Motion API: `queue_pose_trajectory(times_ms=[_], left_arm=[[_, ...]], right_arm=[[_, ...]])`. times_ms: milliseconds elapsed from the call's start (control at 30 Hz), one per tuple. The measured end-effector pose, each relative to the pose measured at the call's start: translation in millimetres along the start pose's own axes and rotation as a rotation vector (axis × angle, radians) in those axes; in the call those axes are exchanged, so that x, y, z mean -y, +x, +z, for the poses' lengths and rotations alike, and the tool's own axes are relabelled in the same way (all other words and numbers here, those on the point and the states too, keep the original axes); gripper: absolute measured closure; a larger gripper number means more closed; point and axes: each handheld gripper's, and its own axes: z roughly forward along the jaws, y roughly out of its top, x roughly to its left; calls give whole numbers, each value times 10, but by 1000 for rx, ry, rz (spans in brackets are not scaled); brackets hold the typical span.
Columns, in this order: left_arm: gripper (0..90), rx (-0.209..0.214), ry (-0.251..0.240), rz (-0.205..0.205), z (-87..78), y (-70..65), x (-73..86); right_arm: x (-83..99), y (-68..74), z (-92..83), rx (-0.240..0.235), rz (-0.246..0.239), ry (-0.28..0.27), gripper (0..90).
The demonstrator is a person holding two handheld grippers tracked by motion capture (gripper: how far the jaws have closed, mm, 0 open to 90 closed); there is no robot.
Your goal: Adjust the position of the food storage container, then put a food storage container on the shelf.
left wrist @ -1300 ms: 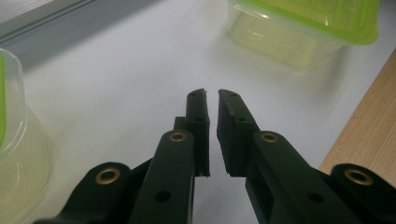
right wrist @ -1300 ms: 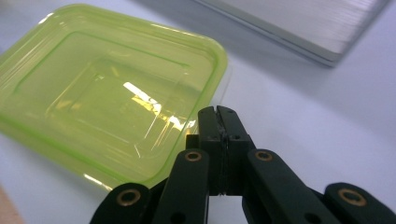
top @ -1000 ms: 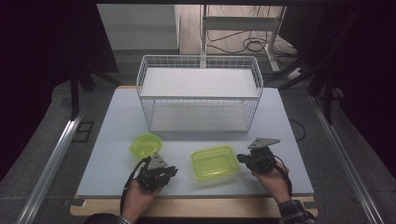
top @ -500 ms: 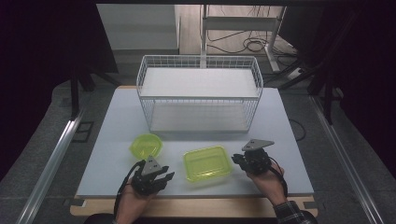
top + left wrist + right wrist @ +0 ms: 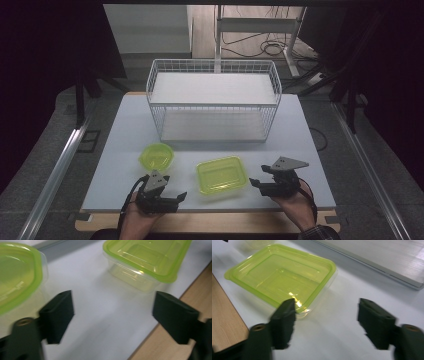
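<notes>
Rectangular lidded container (image 5: 221,174) near the tabletop (image 5: 310,135) front edge, between left gripper (image 5: 167,197) and right gripper (image 5: 262,182), both spread wide, holding nothing. Probably light, thin, slippery plastic; best grabbed at the lid rim.

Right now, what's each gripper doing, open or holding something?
Left gripper: open, holding nothing.
Right gripper: open, holding nothing, beside the rectangular green-lidded container.

Wide-spread left claw (image 5: 112,315) between two green-lidded containers (image 5: 147,262) on table (image 5: 100,310)
</notes>
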Motion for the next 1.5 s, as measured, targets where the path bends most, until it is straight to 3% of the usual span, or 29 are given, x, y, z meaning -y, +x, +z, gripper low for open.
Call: queue_pose_trajectory(times_ms=[67, 200, 367, 600, 833, 1033, 1133, 1233, 1333, 1500], left_arm=[[96, 2, 5, 6, 10, -13, 16], [56, 8, -5, 26, 26, -43, 30], [36, -13, -16, 80, 43, -75, 39], [24, -26, -28, 108, 66, -78, 52], [24, -43, -17, 129, 86, -87, 57], [23, -49, -13, 136, 95, -91, 57], [22, -51, -14, 136, 94, -86, 58], [23, -57, -10, 140, 100, -85, 60], [22, -59, -4, 146, 107, -89, 62], [22, -62, 6, 154, 116, -99, 62]], right_arm=[[30, 23, -1, -1, 8, -3, 196], [91, 49, -21, -12, 20, -9, 110], [132, 12, -3, -33, 45, -11, 76], [130, -17, 47, -53, 61, -12, 52], [69, -37, 111, -82, 101, 49, 75], [10, -61, 165, -72, 89, 63, 92], [-34, -57, 207, -70, 107, 67, 73], [-74, -94, 236, -104, 150, 48, 68], [-92, -135, 260, -123, 193, 64, 126], [-160, -215, 290, -177, 260, 78, 306]])
